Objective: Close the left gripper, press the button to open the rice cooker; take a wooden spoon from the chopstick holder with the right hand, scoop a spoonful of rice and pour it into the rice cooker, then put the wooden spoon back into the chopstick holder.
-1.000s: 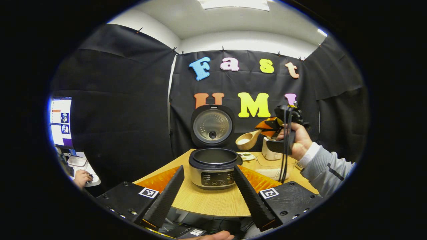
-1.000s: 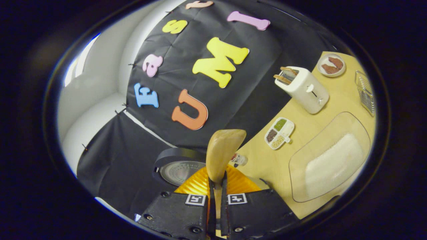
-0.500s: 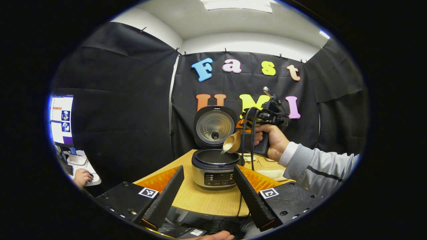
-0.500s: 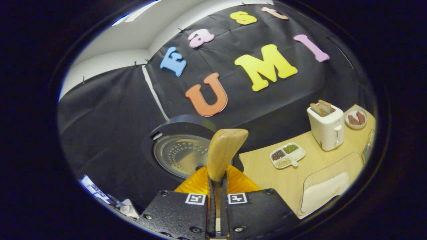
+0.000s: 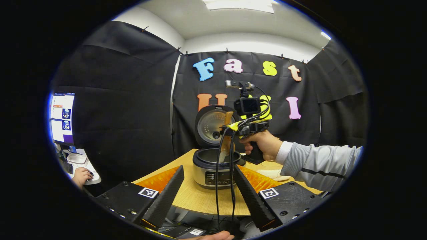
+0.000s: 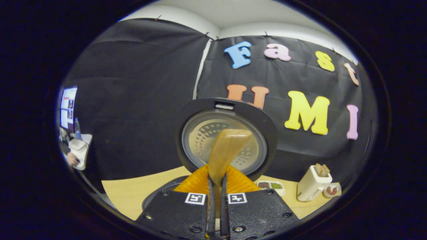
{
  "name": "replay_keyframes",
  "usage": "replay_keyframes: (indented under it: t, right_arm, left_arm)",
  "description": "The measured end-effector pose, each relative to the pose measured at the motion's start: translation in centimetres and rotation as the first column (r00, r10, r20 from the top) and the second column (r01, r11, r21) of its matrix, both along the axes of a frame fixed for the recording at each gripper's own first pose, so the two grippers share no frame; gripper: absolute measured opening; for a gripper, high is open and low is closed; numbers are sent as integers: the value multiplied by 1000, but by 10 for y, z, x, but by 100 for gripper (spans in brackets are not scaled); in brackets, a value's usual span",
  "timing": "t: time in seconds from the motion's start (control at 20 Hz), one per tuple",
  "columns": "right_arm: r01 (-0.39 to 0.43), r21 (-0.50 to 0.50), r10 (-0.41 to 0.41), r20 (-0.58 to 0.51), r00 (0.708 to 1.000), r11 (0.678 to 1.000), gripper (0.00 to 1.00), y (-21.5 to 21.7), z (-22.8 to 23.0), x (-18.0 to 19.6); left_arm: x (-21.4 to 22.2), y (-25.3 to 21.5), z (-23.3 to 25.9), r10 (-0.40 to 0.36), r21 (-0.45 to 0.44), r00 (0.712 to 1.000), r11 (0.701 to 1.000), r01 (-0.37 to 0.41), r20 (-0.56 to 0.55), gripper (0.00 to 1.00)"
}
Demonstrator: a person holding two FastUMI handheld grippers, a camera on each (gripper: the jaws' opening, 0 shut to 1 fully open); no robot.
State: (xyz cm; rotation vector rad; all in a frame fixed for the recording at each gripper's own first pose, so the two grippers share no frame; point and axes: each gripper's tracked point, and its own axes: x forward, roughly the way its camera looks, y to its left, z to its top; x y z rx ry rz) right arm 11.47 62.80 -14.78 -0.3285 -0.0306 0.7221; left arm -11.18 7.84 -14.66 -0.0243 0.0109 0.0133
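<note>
Here, the right gripper point(image 6: 215, 200) is clamped on the wooden spoon point(image 6: 227, 153), tipped over the open rice cooker point(image 5: 217, 163) at the table's far side. The left gripper point(image 5: 208, 190) stays near, fingers spread, empty. Grains could spill onto the table if the spoon swings off-centre, or its bowl could knock the raised lid point(image 6: 227, 133).

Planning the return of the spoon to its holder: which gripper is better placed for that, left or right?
Right. The right gripper is already shut on the wooden spoon, over the open rice cooker. The left gripper hangs open short of the table, holding nothing.
</note>
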Motion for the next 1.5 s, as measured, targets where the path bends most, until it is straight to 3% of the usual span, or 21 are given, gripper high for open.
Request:
replay_keyframes:
  t: [0.1, 0.2, 0.55, 0.85, 1.15, 1.3, 1.5]
  right_arm:
    - [-7, -59, 9, 42, 999, 998, 11, 6, -6, -8]
    - [0, -54, 2, 37, 999, 999, 11, 7, -9, -8]
    - [50, 96, -49, -18, 999, 994, 11, -53, 33, -2]
    - [146, 202, -138, -53, 989, 968, 11, -159, 78, 10]
    - [271, 276, -259, -81, 963, 922, 11, -286, 100, 33]
    - [351, 297, -335, -108, 936, 888, 11, -357, 101, 54]
    - [480, 313, -461, -137, 877, 820, 11, -450, 83, 91]
  left_arm:
    - [1, 2, 0, 1, -4, 1000, 1000, -1, 4, 95]
    - [-1, 2, 0, -1, -13, 1000, 1000, 1, 3, 95]
    - [-2, 1, 10, -5, -33, 1000, 999, 6, 19, 95]
    - [3, -14, 17, -13, -27, 1000, 1000, 13, 25, 95]
    - [12, -38, 20, -25, -40, 1000, 999, 26, 17, 95]
    - [15, -54, 23, -44, -39, 999, 998, 45, 22, 95]
    - [24, -69, 28, -56, -26, 998, 998, 57, 30, 95]
